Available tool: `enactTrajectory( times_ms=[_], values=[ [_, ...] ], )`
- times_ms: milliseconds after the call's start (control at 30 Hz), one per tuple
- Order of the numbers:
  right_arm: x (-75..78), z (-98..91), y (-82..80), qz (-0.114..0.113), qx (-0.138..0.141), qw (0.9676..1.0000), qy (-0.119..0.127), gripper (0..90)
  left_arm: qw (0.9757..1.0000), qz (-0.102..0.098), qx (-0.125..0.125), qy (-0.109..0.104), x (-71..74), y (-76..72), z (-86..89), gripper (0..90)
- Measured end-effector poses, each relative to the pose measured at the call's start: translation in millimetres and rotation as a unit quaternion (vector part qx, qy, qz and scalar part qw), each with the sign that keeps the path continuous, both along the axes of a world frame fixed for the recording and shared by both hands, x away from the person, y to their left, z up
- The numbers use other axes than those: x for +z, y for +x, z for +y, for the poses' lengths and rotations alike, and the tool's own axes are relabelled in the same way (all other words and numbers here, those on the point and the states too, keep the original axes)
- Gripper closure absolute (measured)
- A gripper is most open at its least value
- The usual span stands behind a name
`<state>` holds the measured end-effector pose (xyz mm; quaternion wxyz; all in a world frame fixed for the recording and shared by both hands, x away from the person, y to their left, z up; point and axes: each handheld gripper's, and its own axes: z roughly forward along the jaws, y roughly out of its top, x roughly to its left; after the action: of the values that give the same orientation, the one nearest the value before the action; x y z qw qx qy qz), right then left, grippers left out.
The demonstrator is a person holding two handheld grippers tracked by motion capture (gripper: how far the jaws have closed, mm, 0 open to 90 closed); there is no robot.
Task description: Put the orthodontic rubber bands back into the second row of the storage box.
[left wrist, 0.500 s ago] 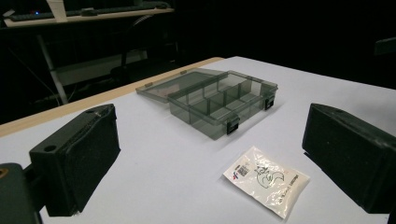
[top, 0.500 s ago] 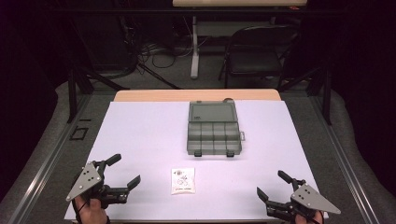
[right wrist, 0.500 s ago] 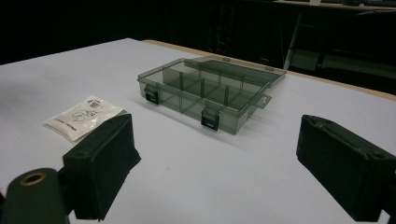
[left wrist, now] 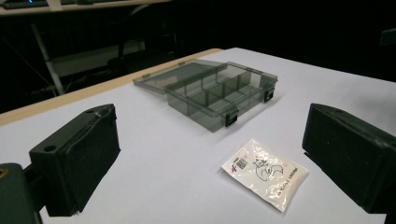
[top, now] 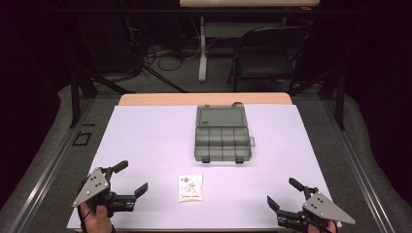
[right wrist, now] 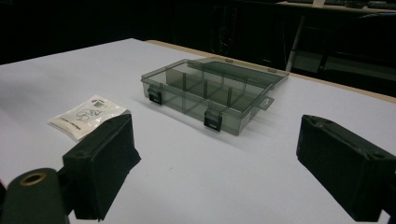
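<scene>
I see left gripper (top: 130, 178) at near left edge of white table cover (top: 145, 141), jaws spread wide, nothing between them; right gripper (top: 282, 191) at near right edge, jaws likewise released and empty. Small white packet (top: 190, 188) lies flat near front, between both grippers, well apart from each. Grey compartment box (top: 222, 137) sits mid-table, beyond packet, lid (top: 219, 117) folded back flat on far side, compartments look empty. Dark chair (top: 265, 53) stands on floor behind table
</scene>
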<state>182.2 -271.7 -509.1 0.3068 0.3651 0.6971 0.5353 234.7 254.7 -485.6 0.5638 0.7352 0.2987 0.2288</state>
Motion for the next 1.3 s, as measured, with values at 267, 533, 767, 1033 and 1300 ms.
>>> enactTrajectory(
  times_ms=[267,533,767,1033,1300],
  values=[
    [-0.1,1.5,0.0,-0.001,0.002,1.0000,-0.006,11.3,0.9996,0.021,-0.019,0.008,-2.1,4.7,-8.6,3.8],
    [0.2,0.9,1.0,0.000,0.001,1.0000,-0.006,11.3,0.9970,0.068,-0.028,0.025,-5.6,17.9,-19.0,3.8],
    [0.4,3.2,2.8,0.002,0.005,0.9999,-0.009,11.3,0.9939,0.097,-0.032,0.040,-5.0,30.0,-25.7,3.8],
    [1.9,4.8,2.2,0.000,0.004,0.9999,-0.011,11.3,0.9915,0.115,-0.036,0.050,-1.4,44.6,-31.2,2.6],
    [1.4,4.5,2.8,0.003,0.003,0.9999,-0.009,11.3,0.9859,0.147,-0.049,0.062,2.8,59.6,-40.8,0.4]
  ],
)
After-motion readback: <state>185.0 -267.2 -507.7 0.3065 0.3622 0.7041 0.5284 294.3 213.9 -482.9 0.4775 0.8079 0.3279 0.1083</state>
